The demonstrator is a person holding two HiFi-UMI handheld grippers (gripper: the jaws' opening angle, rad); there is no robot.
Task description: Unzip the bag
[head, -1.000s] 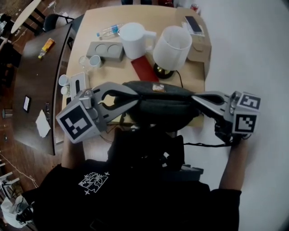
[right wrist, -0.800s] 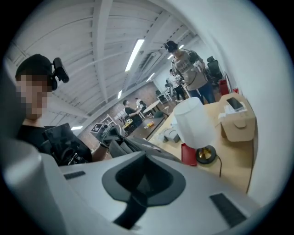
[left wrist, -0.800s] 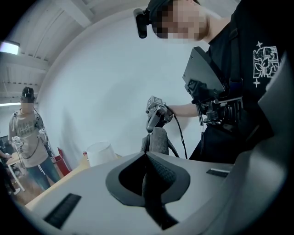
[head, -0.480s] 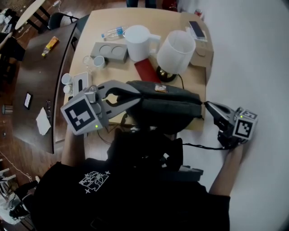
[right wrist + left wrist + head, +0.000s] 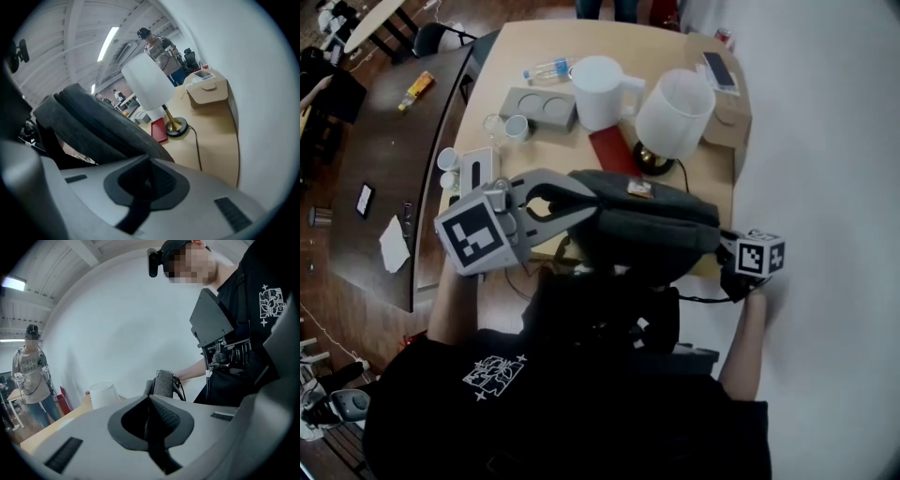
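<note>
The zip of the bag could not be made out in any view, and in the head view the near side of the bag was covered by the person's dark shirt. The bag lay at the near edge of the light wooden table, in front of a lamp with a white shade.

In the head view the jaws of the right gripper were mostly hidden behind its marker cube and the right end of the bag. The right gripper view showed them pressed together, with the edge of the bag running down to the tips. If something thin was between them, it was too small to tell.

The left gripper was at the left end of the bag. Its jaws were closed and seemed to pinch the narrow end of the fabric.

The left forearm reached forward beside the body. The right forearm stretched out past the right edge of the table.
</note>
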